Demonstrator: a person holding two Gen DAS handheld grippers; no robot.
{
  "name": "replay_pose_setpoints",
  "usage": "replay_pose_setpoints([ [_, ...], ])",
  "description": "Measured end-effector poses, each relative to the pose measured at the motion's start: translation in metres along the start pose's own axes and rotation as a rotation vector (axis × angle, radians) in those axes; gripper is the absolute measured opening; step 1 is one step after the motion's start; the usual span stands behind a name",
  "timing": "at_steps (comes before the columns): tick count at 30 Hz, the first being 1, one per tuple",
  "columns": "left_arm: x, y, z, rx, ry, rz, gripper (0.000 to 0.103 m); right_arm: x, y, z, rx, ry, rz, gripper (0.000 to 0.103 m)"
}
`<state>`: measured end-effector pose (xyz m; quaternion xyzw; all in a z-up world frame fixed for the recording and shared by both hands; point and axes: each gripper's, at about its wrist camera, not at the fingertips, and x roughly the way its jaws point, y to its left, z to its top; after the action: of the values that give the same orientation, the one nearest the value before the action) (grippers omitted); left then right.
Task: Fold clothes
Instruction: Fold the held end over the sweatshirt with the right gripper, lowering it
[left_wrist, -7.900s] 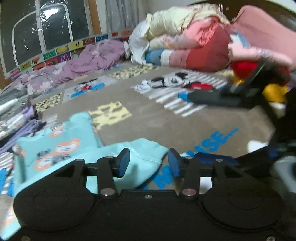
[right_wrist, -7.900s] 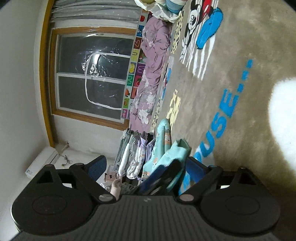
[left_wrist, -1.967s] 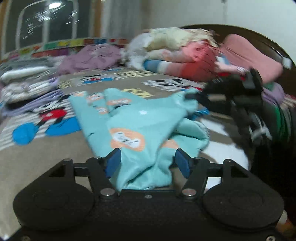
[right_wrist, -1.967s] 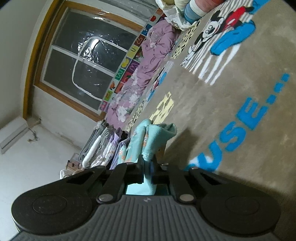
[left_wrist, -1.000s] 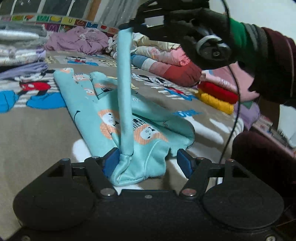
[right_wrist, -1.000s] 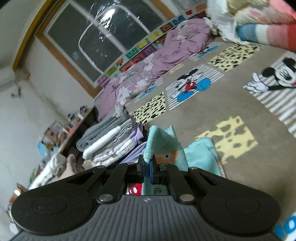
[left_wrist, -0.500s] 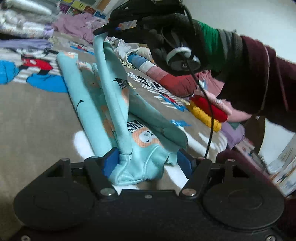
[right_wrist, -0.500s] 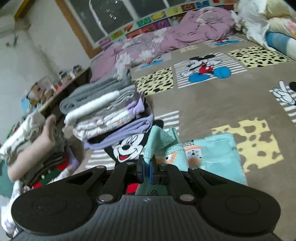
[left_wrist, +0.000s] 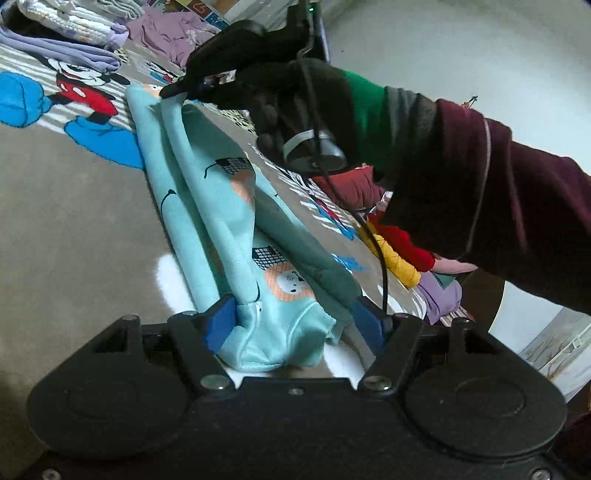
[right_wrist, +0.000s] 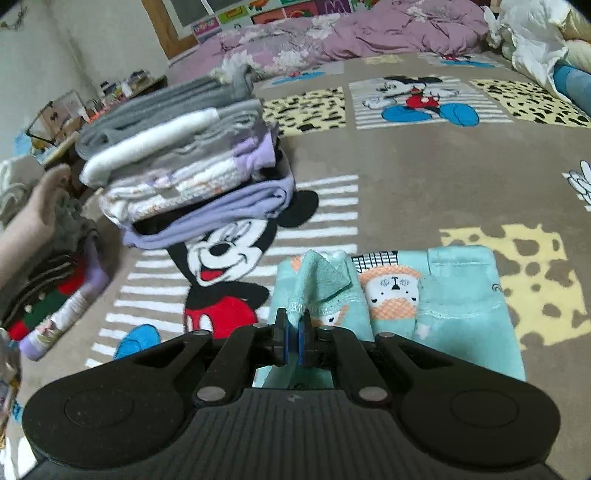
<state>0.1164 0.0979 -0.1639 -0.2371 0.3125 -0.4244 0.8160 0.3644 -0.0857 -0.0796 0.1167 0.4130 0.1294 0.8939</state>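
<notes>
lowered since a second ago: right gripper (right_wrist: 291, 341), clamped on teal garment (left_wrist: 236, 229) edge, near folded pile (right_wrist: 184, 166). left gripper (left_wrist: 291, 325) wide apart, straddling garment's bunched end on blanket (right_wrist: 406, 184).

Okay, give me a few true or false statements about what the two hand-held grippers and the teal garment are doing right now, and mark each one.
1. The right hand-held gripper is clamped on an edge of the teal garment. True.
2. The left hand-held gripper is shut tight. False: its jaws stand apart, with bunched teal fabric between them.
3. The stack of folded clothes sits on top of the teal garment. False: it sits beside it on the blanket.
4. The teal garment has animal-face prints. True.
</notes>
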Motion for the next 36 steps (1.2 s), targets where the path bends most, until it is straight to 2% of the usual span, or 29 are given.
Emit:
replay_pose_setpoints([
  [2, -0.001, 0.001, 0.0, -0.006, 0.002, -0.004, 0.069, 0.008, 0.001, -0.001, -0.011, 0.011, -0.013, 0.007],
  [5, 0.0, 0.004, 0.002, -0.014, 0.004, -0.01, 0.069, 0.006, -0.001, 0.002, 0.008, -0.024, 0.019, 0.015],
  [8, 0.001, 0.007, 0.003, -0.02, 0.003, -0.015, 0.07, -0.013, -0.009, 0.01, 0.018, -0.135, 0.052, 0.041],
  [9, 0.001, 0.008, 0.004, -0.021, 0.003, -0.016, 0.07, -0.019, -0.013, 0.013, 0.014, -0.158, 0.054, 0.045],
  [11, 0.001, 0.008, 0.004, -0.021, 0.004, -0.013, 0.07, -0.027, -0.021, 0.016, -0.003, -0.169, 0.036, 0.045],
  [13, 0.001, 0.008, 0.004, -0.02, 0.003, -0.01, 0.07, -0.028, -0.032, 0.016, -0.017, -0.146, 0.03, 0.046],
  [17, 0.002, 0.009, 0.004, -0.017, 0.003, -0.006, 0.07, -0.014, -0.038, 0.005, -0.072, -0.028, 0.06, 0.05],
  [18, 0.001, 0.01, 0.003, -0.017, 0.003, -0.005, 0.07, -0.01, -0.036, 0.0, -0.089, -0.002, 0.07, 0.046],
  [19, 0.001, 0.01, 0.003, -0.016, 0.002, -0.004, 0.07, -0.007, -0.036, -0.003, -0.097, 0.01, 0.084, 0.037],
  [20, 0.001, 0.01, 0.003, -0.016, 0.001, -0.003, 0.07, -0.009, -0.036, -0.004, -0.086, 0.0, 0.087, 0.006],
  [24, 0.003, 0.012, 0.003, -0.017, 0.0, -0.001, 0.07, -0.02, -0.043, -0.004, -0.028, -0.063, 0.09, 0.005],
  [25, 0.003, 0.012, 0.003, -0.018, 0.0, -0.002, 0.07, -0.019, -0.045, -0.005, -0.023, -0.061, 0.093, 0.005],
  [28, 0.004, 0.014, 0.004, -0.02, 0.001, -0.001, 0.07, -0.011, -0.042, -0.007, -0.054, -0.019, 0.026, 0.005],
  [34, 0.006, 0.014, 0.005, -0.015, 0.004, 0.003, 0.071, -0.02, -0.044, -0.007, -0.05, -0.061, 0.053, 0.005],
  [36, 0.007, 0.015, 0.005, -0.015, 0.004, 0.003, 0.071, -0.025, -0.041, -0.006, -0.06, -0.078, 0.034, 0.011],
])
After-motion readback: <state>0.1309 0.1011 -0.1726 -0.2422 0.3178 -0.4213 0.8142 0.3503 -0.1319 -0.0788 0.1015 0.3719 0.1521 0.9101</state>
